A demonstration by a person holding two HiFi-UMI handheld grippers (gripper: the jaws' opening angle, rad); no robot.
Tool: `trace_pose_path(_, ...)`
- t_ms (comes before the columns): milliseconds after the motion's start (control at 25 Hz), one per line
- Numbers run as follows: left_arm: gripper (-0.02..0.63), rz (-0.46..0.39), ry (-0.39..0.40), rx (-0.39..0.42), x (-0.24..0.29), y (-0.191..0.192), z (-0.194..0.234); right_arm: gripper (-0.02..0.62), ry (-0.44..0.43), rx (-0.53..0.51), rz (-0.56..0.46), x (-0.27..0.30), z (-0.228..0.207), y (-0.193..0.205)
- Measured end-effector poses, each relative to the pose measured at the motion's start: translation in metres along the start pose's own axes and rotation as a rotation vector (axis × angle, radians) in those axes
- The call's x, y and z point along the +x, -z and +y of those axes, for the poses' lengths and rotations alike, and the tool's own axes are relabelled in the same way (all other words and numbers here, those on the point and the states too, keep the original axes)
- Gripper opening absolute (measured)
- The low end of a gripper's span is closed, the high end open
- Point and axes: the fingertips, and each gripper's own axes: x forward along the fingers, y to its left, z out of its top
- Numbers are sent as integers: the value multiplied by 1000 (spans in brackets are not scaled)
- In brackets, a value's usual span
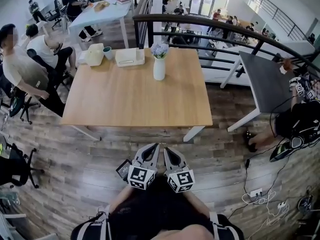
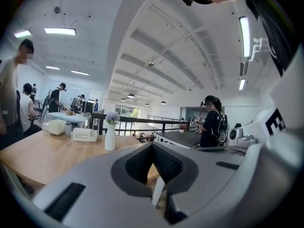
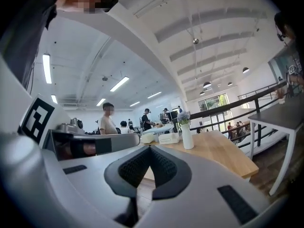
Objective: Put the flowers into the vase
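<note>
A: What is on the left side?

B: A person (image 1: 15,66) sits beside the wooden tabletop (image 1: 135,99). On its far left corner there is a pale box (image 1: 94,54), then a green cup (image 1: 108,52), then a white box (image 1: 130,57).

A: And where is the vase?

B: The white vase (image 1: 159,68) stands upright near the far edge of the tabletop, just to the right of the white box. The flowers (image 1: 160,49), pale lilac, are in its mouth.

A: How are the grippers?

B: Both are low in the head view, close to the body of the person who holds them. They are off the tabletop and well apart from the vase. The left hand-held gripper (image 1: 154,149) has its jaws together and holds nothing. The right hand-held gripper (image 1: 168,153) is just beside it. Its jaws are together too, and it is empty.

A: Is there something further right?

B: A grey table (image 1: 265,84), and another person (image 1: 300,119) next to it.
</note>
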Motion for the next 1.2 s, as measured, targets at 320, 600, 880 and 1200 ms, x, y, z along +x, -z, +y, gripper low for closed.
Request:
trace_pose_path(320,26,18,41,-17,-14,14,0,17,58,2,20,-2,8,12)
trace_pose_path(600,26,23,52,-1,-15,13,-3,17,60,-6,21,-3,13,13)
trace_pose_path(880,26,27,45,-7,-9,15,4,17,59,-11,22,2,9,13)
trace_pose_path(1200,26,24,49,-7,-8,12,9,17,44,-28,23,11,14,9)
